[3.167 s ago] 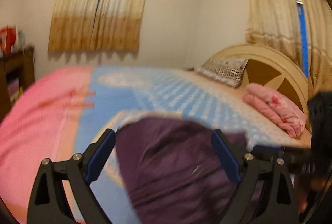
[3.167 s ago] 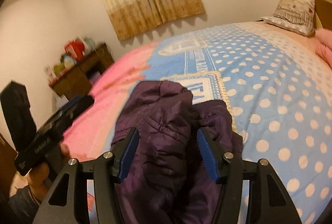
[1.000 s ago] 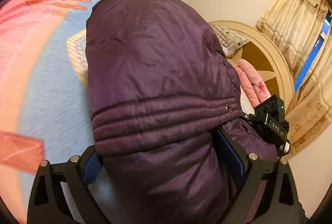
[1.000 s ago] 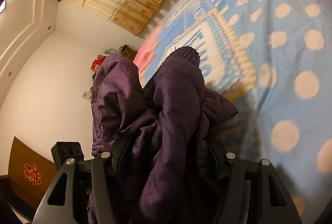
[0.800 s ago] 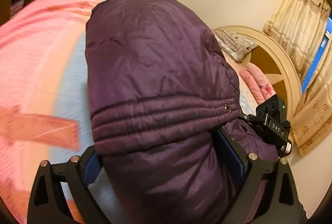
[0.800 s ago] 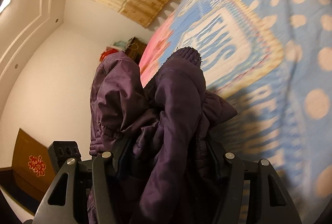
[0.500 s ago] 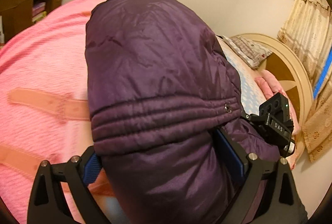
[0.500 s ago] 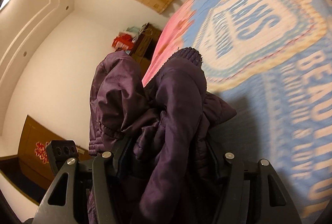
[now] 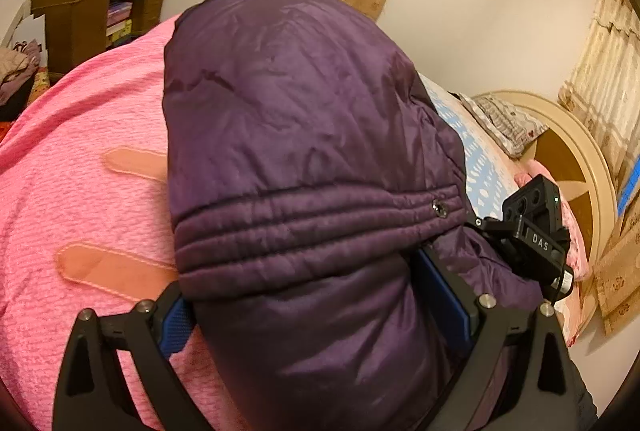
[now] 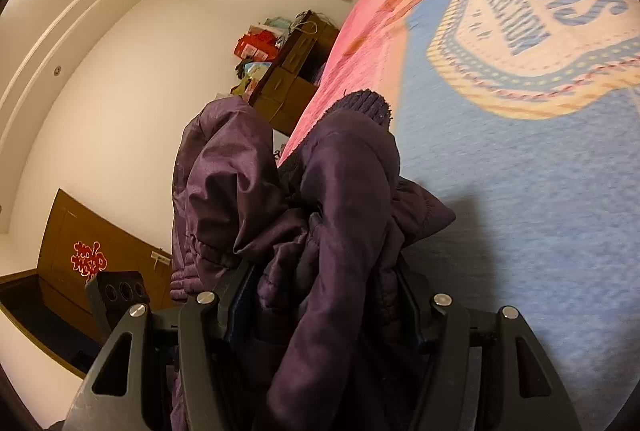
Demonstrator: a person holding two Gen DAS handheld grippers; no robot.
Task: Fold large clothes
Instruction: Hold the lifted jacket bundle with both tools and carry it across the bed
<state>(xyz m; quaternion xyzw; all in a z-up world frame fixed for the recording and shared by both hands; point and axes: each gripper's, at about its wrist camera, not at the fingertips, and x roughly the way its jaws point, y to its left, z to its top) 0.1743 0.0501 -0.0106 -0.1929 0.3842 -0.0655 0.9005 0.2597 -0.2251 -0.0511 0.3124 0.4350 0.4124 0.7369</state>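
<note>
A dark purple padded jacket [image 9: 304, 135] fills the left wrist view, its stitched hem band with a snap across the middle. My left gripper [image 9: 316, 315] is shut on the jacket, which bulges out between the blue pads. In the right wrist view my right gripper [image 10: 320, 311] is shut on bunched purple jacket [image 10: 340, 191], a sleeve with a knit cuff [image 10: 366, 105] sticking up. The jacket is held up above the bed. The right gripper's body [image 9: 536, 231] shows at the right of the left wrist view, the left one's body [image 10: 116, 291] at lower left of the right wrist view.
The bed has a pink cover [image 9: 72, 175] turning blue with a "JEANS" badge print [image 10: 536, 31]. A brown dresser [image 9: 92, 11] with clutter stands by the wall. A headboard [image 9: 560, 151], pillow [image 9: 504, 119] and folded pink blanket [image 9: 576, 231] lie at right. A brown door [image 10: 80, 243] is at left.
Both grippers closed on the jacket and lifted it off the bed. Over the last second they have swung toward the pink end of the bed, the grip unchanged.
</note>
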